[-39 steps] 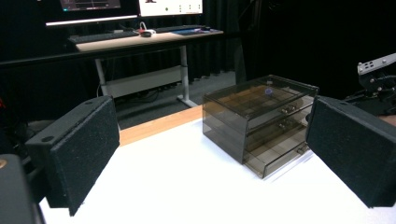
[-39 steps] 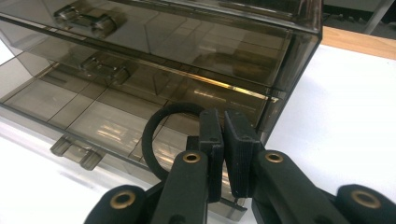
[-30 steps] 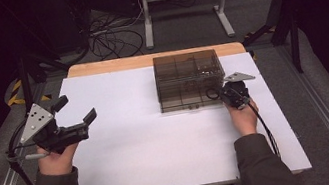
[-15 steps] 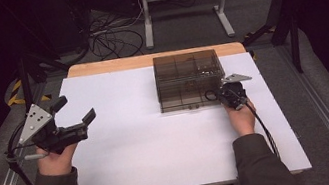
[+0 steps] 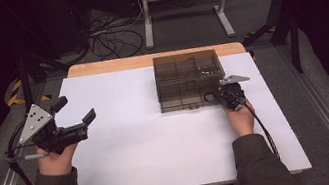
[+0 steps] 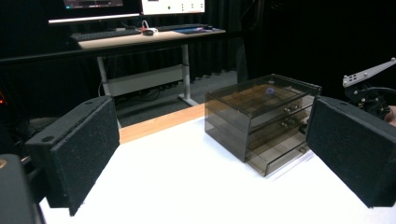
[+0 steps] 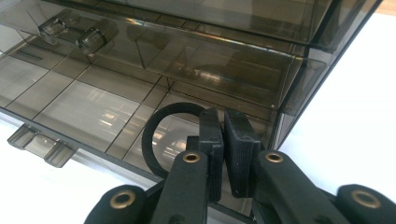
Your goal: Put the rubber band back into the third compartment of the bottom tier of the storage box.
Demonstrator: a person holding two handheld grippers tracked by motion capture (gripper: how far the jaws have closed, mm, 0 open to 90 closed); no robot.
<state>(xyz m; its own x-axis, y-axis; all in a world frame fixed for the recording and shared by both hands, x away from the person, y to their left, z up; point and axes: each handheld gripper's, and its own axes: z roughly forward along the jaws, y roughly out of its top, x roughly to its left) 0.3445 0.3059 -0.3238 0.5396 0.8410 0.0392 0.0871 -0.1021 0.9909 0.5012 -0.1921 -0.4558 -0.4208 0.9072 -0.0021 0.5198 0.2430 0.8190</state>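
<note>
2 claws: left claw (image 5: 76,118) spread; right claw (image 7: 223,140) pinching black ring (image 7: 159,126) over drawer (image 7: 93,112) edge.

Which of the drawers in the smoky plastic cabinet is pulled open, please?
The bottom drawer of the cabinet: it juts out in front with its divided compartments exposed, while the drawer above sits pushed in.

Past the far edge of the white table (image 5: 137,153), well beyond where your grippers sit, you can see a desk (image 6: 140,39) with a keyboard (image 6: 105,34), and a bunch of cables (image 5: 110,38) on the floor.
</note>
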